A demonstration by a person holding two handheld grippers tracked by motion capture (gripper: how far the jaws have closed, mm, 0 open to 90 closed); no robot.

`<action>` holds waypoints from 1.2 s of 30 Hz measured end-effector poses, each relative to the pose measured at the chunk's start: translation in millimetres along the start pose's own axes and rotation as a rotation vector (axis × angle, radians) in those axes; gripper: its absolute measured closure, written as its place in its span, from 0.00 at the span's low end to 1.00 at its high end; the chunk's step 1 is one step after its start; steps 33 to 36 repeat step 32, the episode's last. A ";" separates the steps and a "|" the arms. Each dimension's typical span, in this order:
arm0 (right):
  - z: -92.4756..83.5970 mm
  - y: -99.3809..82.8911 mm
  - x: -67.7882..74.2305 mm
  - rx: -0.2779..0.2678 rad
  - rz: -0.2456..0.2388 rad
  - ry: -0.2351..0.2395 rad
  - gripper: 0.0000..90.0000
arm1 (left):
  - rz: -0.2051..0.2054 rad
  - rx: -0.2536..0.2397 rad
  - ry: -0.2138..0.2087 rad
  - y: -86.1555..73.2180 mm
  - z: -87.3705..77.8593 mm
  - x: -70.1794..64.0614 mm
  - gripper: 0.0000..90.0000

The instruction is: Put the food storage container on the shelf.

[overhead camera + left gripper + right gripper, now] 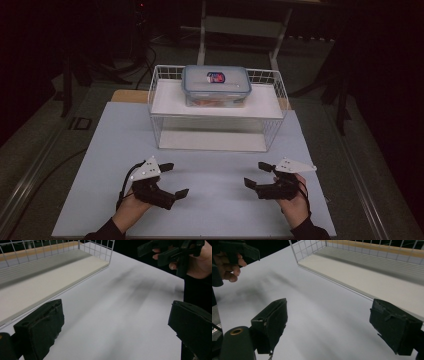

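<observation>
High view: white table top (210, 175), lit, dark surroundings. At 12 o'clock on it stands a white wire rack (218, 107) of two levels, a white board on the upper level and another on the lower. On the upper board, centred, sits a clear plastic food box (216, 86) with a blue-rimmed clip lid and a red-and-blue label; something orange-red shows through its wall, contents not identifiable. The lower shelf (212, 140) lies bare.

Left gripper (175, 179): at 7 o'clock on the table, held in the left hand (132, 202), grey three-cornered plate on top, jaws spread wide, gripping nothing. It points toward 2 o'clock. Well apart from the rack.

Right gripper (257, 175): at 5 o'clock, held in the right hand (295, 202), jaws likewise spread wide and empty, pointing toward 10 o'clock. Well apart from the left gripper, bare table between them.

Left gripper view: own two black jaws far apart over the table surface; rack corner at 11 o'clock; the other hand and its gripper at 1 o'clock.

Right gripper view: own jaws far apart, nothing between; rack lower board at 1 o'clock; the other hand at 10 o'clock.
</observation>
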State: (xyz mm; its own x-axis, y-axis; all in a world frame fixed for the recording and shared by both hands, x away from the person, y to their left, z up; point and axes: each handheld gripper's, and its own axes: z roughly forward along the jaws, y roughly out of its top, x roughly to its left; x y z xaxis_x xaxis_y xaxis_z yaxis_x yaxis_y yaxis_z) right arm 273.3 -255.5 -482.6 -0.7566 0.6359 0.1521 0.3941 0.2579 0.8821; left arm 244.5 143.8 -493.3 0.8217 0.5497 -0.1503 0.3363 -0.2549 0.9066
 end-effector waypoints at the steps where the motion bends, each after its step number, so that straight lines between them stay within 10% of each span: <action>1: -4.1 -4.8 0.5 0.006 0.001 -0.006 0.16 | 0.006 0.007 -0.006 -1.8 -0.4 -0.8 0.00; 36: -20.0 -38.6 -12.1 0.117 -0.028 -0.046 0.19 | 0.004 0.066 -0.017 -24.9 5.3 5.0 0.00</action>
